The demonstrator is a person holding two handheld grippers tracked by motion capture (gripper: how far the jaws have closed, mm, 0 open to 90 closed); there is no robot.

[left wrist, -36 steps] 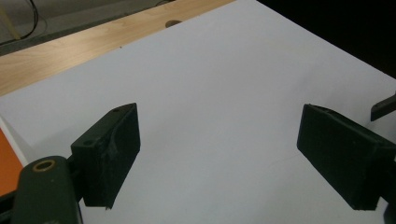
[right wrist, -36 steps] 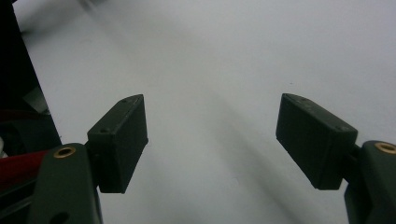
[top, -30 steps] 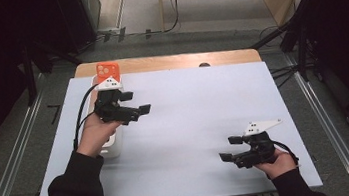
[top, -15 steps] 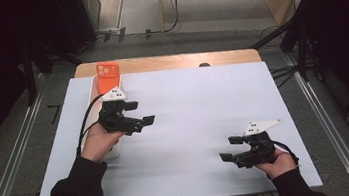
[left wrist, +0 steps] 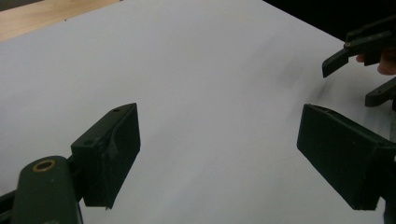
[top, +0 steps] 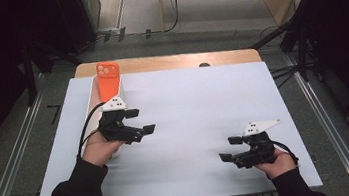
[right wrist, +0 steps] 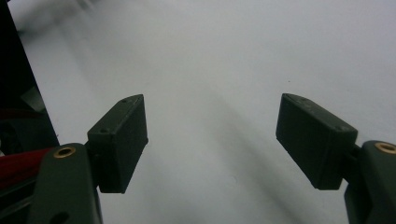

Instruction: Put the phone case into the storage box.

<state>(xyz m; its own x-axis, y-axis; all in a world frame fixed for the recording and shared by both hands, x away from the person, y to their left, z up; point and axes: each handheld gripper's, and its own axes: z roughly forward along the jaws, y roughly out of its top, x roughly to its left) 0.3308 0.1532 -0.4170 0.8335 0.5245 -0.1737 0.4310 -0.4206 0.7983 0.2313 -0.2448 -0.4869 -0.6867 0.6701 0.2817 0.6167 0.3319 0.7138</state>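
Note:
An orange phone [top: 108, 79] stands tilted, camera end up, in a long white holder [top: 93, 104] at the back left of the white sheet [top: 198, 100]. My left gripper [top: 141, 121] hovers just in front of the phone and apart from it, pointing right, jaws open and empty. In the left gripper view its jaws [left wrist: 217, 116] frame bare white sheet, with the right gripper [left wrist: 369, 60] far off at the upper right. My right gripper [top: 230, 149] rests low near the front right, pointing left, open and empty. The right gripper view shows its jaws [right wrist: 212, 100] wide apart over the sheet.
The white sheet covers most of a wooden table, whose bare strip [top: 168, 62] shows along the back edge with a small dark spot [top: 203, 65]. Metal rails [top: 14, 163] run along both sides on the floor. Dark stands and cables crowd the back right.
The left gripper has drawn back from the phone toward the person and sunk a little, leaving more of the orange phone showing. The right gripper has stayed put.

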